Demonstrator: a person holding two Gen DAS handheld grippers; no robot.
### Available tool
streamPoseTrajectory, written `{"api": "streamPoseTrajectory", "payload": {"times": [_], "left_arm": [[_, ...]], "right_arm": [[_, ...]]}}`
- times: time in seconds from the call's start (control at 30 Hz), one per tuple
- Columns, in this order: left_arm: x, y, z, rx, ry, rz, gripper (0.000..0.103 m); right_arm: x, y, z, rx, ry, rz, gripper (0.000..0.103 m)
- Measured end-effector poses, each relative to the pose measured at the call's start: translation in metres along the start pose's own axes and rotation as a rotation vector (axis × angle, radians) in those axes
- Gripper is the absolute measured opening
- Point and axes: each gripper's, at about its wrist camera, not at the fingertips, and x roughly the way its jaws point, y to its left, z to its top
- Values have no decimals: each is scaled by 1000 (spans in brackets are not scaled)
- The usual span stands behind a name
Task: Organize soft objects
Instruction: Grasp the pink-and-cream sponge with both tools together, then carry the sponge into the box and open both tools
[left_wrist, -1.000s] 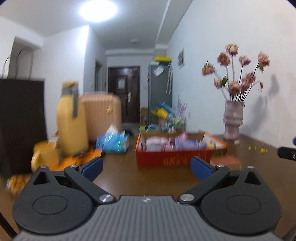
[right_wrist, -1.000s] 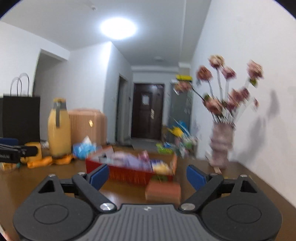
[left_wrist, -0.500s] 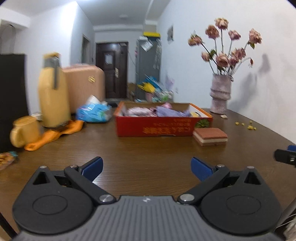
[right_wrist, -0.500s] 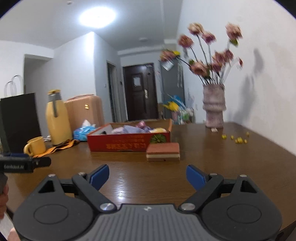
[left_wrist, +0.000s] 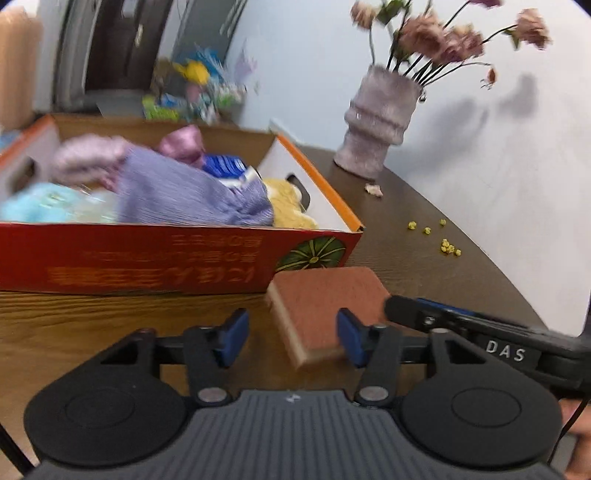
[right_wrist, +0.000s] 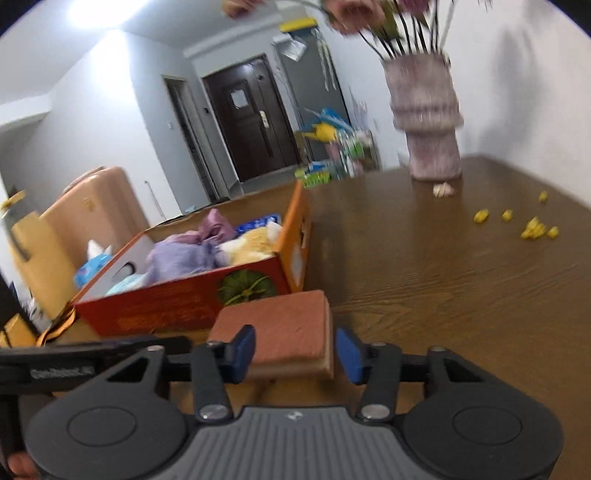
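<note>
- Sponge (left_wrist: 325, 295): brick-red top, tan underside, flat on the desk (left_wrist: 110, 325), just in front of the box's (left_wrist: 147, 254) near right corner. It looks loose, so by my read it's next to go in.
- Left gripper (left_wrist: 291, 341): fingers (left_wrist: 232, 338) closing, straddling the sponge's near left corner. The right pad is at the sponge edge, the left pad is apart from it with bare desk between. No squeeze visible, so not gripping yet.
- Right gripper (right_wrist: 295, 354): fingers (right_wrist: 242, 352) closing around the sponge's near edge. Left pad overlaps the sponge front, right pad just beside its right side. Blur makes contact hard to call; no deformation seen.
- Both grippers converge on the same sponge from opposite sides. The right one's arm shows in the left view, touching or just over the sponge's right edge. Probably a two-handed pinch, since the block is wide and soft.
- Box: red-orange carton, open top, already holding soft stuff: purple knit cloth (left_wrist: 177, 192), yellow plush (left_wrist: 288, 206), a light-blue fluffy item (left_wrist: 40, 203). Free room is mostly on top of that pile.
- Further out: vase (left_wrist: 376, 129) with dried flowers at the desk's far right, yellow crumbs (left_wrist: 443, 243) scattered near it. Both well clear of the lift path.
- Risk: uneven pinch on a corner could tilt or fold the sponge.
</note>
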Motion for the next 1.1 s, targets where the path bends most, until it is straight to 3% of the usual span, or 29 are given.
{"api": "streamPoseTrajectory", "payload": {"times": [0.07, 0.1, 0.13, 0.33, 0.6, 0.67, 0.83, 1.0, 1.1], "left_arm": [[16, 6, 0, -41, 16, -46, 42], [18, 9, 1, -59, 18, -65, 40], [19, 12, 1, -78, 22, -93, 30], [-18, 14, -15, -67, 37, -65, 30], [-147, 19, -91, 26, -11, 46, 30], [-173, 21, -113, 6, -40, 73, 30], [-205, 40, -150, -138, -51, 70, 30], [-222, 51, -164, -152, -58, 55, 32], [-220, 54, -166, -162, -49, 46, 40]], "right_arm": [[16, -5, 1, 24, 18, -8, 33], [20, -7, 0, 42, 7, 2, 33], [22, -10, -1, 56, 0, 11, 32], [-4, 12, -18, 23, 41, 65, 27], [-82, 84, -99, -3, 83, 220, 22], [-96, 100, -118, -9, 89, 237, 22], [-120, 128, -147, -51, 95, 245, 22], [-131, 136, -157, -53, 108, 251, 23], [-136, 137, -160, -46, 89, 241, 24]]}}
